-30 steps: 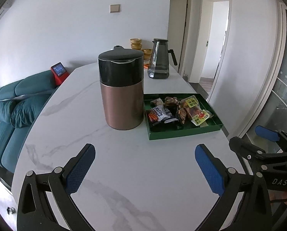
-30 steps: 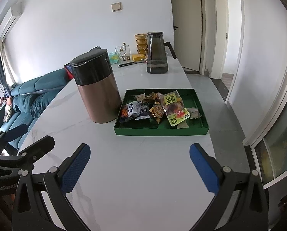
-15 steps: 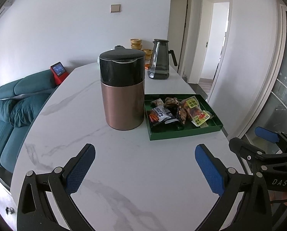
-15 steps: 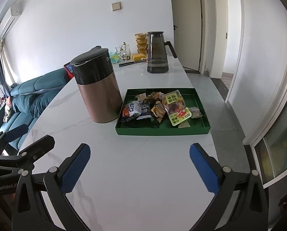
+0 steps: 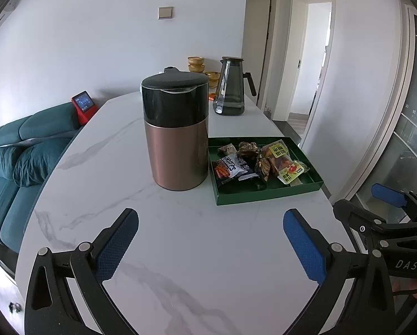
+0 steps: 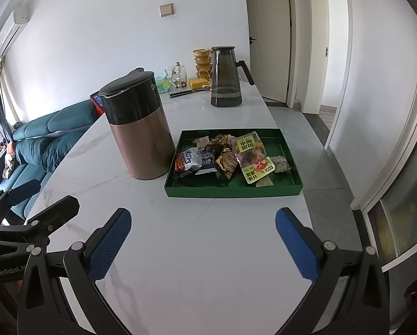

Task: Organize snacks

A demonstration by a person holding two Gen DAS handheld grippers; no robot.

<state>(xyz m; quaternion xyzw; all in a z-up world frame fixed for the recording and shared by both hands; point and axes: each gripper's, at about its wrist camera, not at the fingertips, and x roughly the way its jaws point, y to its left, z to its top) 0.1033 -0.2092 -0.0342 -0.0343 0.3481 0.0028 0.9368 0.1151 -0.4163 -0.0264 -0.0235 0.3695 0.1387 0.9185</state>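
Note:
A green tray on the white marble table holds several snack packets, among them a yellow-labelled bag and a blue-and-white packet. A copper canister with a black lid stands just left of the tray. My left gripper is open and empty above the table's near part. My right gripper is open and empty too, short of the tray. Each gripper shows at the edge of the other's view.
A dark glass pitcher stands at the far end with gold bowls, a glass jar and a yellow box behind. A teal sofa lies left of the table. The table edge and floor drop off at right.
Both views have crept slightly forward toward the tray and canister. Both grippers stay open; nothing on the table has moved.

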